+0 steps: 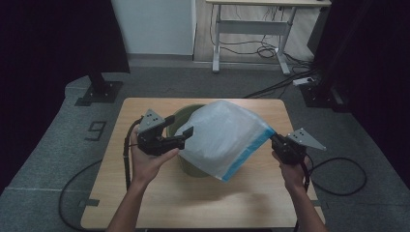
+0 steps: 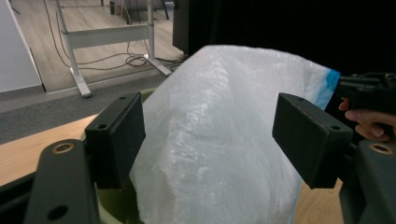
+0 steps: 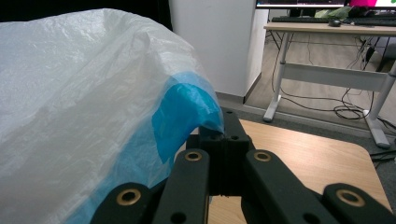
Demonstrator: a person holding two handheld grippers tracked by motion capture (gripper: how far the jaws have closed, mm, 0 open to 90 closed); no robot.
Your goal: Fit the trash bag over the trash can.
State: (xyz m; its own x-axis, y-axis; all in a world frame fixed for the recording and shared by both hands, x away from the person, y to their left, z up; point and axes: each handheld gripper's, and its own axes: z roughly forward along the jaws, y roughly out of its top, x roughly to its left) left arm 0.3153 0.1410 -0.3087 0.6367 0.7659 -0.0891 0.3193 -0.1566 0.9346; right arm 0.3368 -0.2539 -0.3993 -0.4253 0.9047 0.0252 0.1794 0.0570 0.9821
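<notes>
A translucent white plastic bag [image 1: 223,137] with a blue rim band is stretched over an olive-green bin [image 1: 185,115] on the table. My right gripper [image 1: 275,139] is shut on the bag's blue edge [image 3: 187,112], holding it up at the bin's right. In the left gripper view the bag [image 2: 219,140] bulges between the wide-spread jaws. My left gripper [image 1: 180,130] is open at the bin's left side, one jaw above the rim and one against the bag. Most of the bin is hidden under the bag.
The wooden table [image 1: 159,198] has bare surface toward the front. Behind it stand a black stand base [image 1: 99,92], a white desk frame [image 1: 251,29] with cables on the floor, and a power strip [image 1: 304,81]. Cables trail off both table sides.
</notes>
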